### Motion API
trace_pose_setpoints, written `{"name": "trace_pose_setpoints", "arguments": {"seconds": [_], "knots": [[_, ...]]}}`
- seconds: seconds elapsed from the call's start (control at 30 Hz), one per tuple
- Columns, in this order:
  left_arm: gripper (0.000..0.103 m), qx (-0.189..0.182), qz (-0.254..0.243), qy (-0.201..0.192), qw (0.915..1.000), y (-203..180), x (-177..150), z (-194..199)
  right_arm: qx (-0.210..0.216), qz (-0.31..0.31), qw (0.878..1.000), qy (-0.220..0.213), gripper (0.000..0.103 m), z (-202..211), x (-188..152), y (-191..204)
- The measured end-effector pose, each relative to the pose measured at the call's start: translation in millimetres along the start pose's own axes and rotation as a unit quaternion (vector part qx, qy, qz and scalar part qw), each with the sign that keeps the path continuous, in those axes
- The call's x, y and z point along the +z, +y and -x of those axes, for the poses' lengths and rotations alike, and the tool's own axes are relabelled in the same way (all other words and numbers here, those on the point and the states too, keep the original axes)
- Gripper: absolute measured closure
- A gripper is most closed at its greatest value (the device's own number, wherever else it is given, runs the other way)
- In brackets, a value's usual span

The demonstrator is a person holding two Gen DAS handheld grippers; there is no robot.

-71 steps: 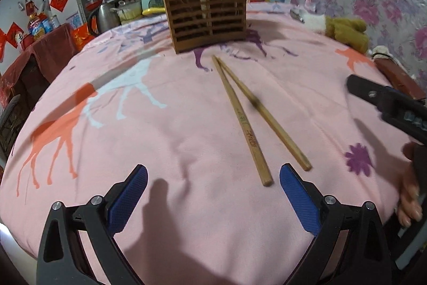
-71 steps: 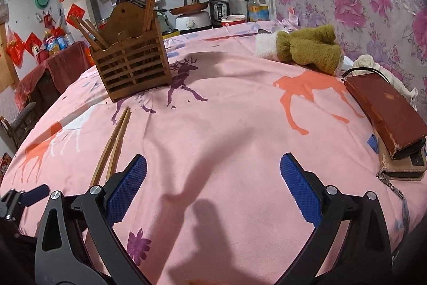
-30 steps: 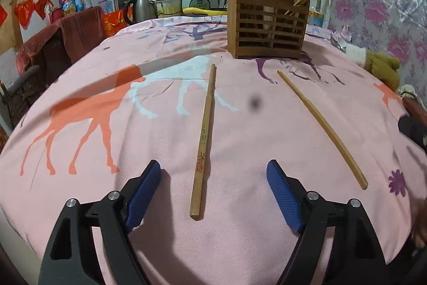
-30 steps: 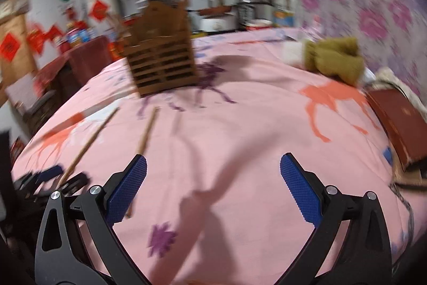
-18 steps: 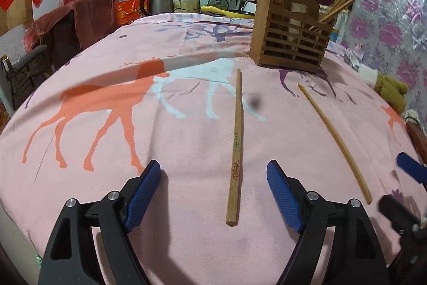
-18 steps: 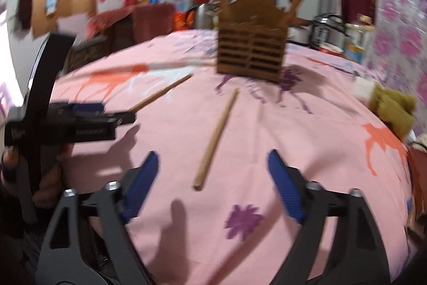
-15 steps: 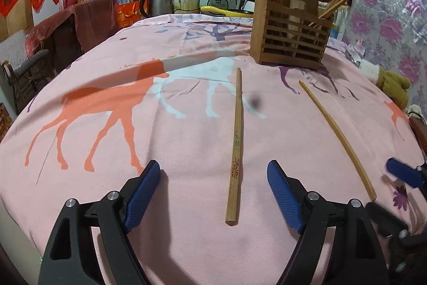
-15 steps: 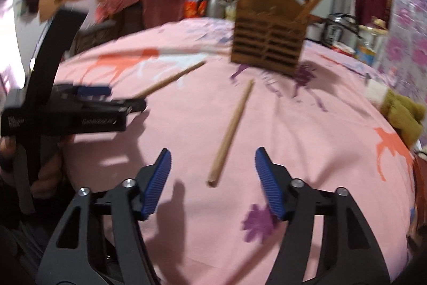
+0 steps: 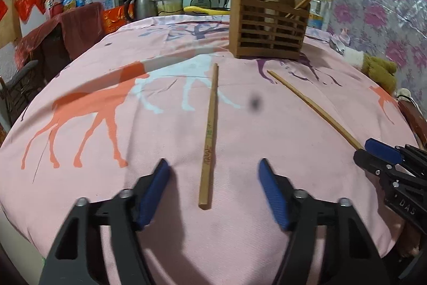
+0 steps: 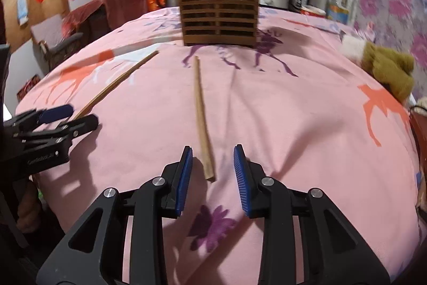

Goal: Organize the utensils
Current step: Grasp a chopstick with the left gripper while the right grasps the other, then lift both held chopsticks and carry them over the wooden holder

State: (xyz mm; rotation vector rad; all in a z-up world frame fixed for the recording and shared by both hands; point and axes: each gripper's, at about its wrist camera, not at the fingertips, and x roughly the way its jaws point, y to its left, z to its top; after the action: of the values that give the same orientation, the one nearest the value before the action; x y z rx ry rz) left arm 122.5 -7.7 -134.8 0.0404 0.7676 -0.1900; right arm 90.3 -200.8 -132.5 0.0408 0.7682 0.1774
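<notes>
On the pink tablecloth (image 9: 267,231) two chopsticks lay apart before the wooden holder (image 10: 218,15). The left gripper (image 9: 212,186) and right gripper (image 10: 212,172), jaws just closing, each straddled one chopstick's (image 9: 209,135) (image 10: 201,114) near end without pinching it yet.

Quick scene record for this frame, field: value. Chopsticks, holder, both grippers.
left gripper: jaws just been closing, near end of left chopstick between them, pads not touching
right gripper: jaws just been closing, near end of right chopstick between them, pads not touching
holder: wooden, upright at far side, chopsticks already inside
surface: pink cloth, both loose chopsticks lying flat
</notes>
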Motion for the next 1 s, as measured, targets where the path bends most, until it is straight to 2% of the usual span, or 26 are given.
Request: {"name": "trace_pose_setpoints", "arguments": {"seconds": [0.2, 0.27, 0.3, 0.37, 0.6, 0.83, 1.0], "knots": [[0.067, -0.009, 0.000, -0.003, 1.0000, 2, 1, 0, 0.002, -0.008, 1.000, 0.001, 0.073, -6, 4, -3], [0.078, -0.014, 0.000, -0.003, 0.9999, 2, 2, 0, 0.000, -0.009, 1.000, 0.000, 0.076, -6, 5, -3], [0.082, -0.018, -0.001, -0.002, 0.9998, 2, 2, 0, 0.000, -0.010, 1.000, 0.000, 0.082, -6, 5, -4], [0.089, -0.022, -0.001, -0.001, 0.9998, 2, 2, 0, 0.001, -0.012, 1.000, 0.000, 0.084, -7, 5, -5], [0.096, -0.030, 0.004, 0.004, 0.9995, 1, 4, 2, -0.001, -0.016, 1.000, -0.003, 0.095, -5, 6, -7], [0.097, -0.035, 0.000, -0.008, 0.9994, -7, 15, 22, -0.013, -0.021, 0.998, -0.049, 0.097, 23, 17, -11], [0.097, -0.034, -0.008, -0.034, 0.9988, -15, 30, 48, -0.010, -0.041, 0.995, -0.088, 0.097, 51, 36, -24]]}}
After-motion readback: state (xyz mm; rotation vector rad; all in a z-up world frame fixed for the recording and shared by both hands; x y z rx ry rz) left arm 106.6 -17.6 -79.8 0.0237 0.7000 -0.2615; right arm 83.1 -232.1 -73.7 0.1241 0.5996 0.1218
